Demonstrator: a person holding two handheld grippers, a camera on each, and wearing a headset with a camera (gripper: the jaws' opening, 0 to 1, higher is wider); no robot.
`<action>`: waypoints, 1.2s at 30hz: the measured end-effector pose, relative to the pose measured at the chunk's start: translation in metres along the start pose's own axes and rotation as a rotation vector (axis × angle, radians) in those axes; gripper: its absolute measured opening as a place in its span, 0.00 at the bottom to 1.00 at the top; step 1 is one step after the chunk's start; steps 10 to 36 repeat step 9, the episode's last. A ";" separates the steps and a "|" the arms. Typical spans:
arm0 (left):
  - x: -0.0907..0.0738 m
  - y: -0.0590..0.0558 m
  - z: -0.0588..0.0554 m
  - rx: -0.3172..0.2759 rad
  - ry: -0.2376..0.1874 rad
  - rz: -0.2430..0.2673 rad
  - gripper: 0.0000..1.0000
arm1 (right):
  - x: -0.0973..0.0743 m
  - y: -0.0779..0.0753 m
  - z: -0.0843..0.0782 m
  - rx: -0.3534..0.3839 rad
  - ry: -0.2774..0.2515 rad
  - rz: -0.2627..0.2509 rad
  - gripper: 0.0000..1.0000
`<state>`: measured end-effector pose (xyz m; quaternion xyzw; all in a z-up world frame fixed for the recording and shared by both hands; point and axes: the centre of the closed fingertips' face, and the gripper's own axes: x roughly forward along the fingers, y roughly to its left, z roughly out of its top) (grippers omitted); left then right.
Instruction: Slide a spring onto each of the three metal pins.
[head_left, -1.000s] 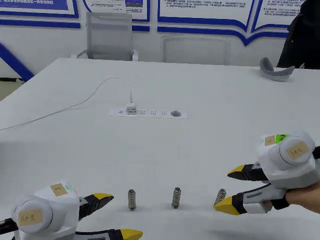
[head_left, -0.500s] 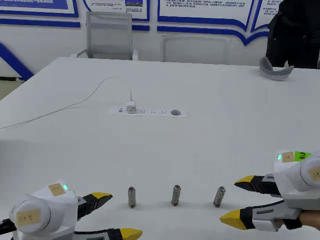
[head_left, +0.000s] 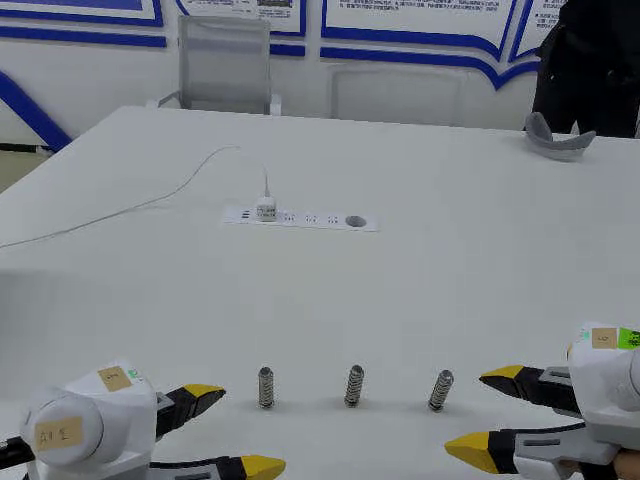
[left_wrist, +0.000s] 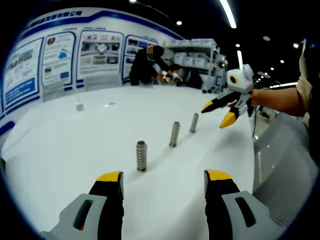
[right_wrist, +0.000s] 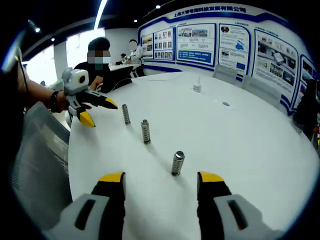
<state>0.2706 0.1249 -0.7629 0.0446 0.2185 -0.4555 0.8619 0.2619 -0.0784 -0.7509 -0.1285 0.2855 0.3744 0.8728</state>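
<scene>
**Work pieces.** Three metal pins stand in a row across the lower middle of the head view, on the white table (head_left: 450, 290).
- The left pin (head_left: 266, 375) and the middle pin (head_left: 355, 372) stand upright.
- The right pin (head_left: 444, 377) seems to lean a little.
- Each pin wears a coiled spring (head_left: 354, 392) down its shaft, with a plain metal cap showing at the top.

**Progress.** By my reading all three pins are fitted, so the task looks complete and I see no step left.

**Left gripper (head_left: 234, 430).**
- It sits at the lower left of the head view.
- Its yellow-tipped jaws are spread wide, holding nothing and touching nothing.
- The left pin stands near, to the right of the tips, with a clear gap.
- In the left gripper view the row runs from above the jaws toward the upper right.

**Right gripper (head_left: 483, 413).**
- It sits at the lower right of the head view.
- Its jaws are likewise wide and empty.
- The right pin is just beside the upper tip and not in contact.

**Other items.**
- A power strip (head_left: 300, 218) lies at mid-table with a white cable (head_left: 150, 205) trailing left.
- A grey chair (head_left: 225, 60) stands at the upper left.
- A grey curved object (head_left: 558, 142) sits at the upper right.
</scene>
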 end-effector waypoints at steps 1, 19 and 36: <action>0.000 0.000 0.000 -0.002 0.000 0.000 0.66 | 0.000 0.000 0.000 0.000 -0.002 -0.002 0.59; 0.001 0.000 -0.001 -0.004 -0.001 -0.002 0.66 | 0.001 -0.001 0.000 0.005 -0.010 -0.013 0.60; 0.001 0.000 -0.001 -0.004 -0.001 -0.002 0.66 | 0.001 -0.001 0.000 0.005 -0.010 -0.013 0.60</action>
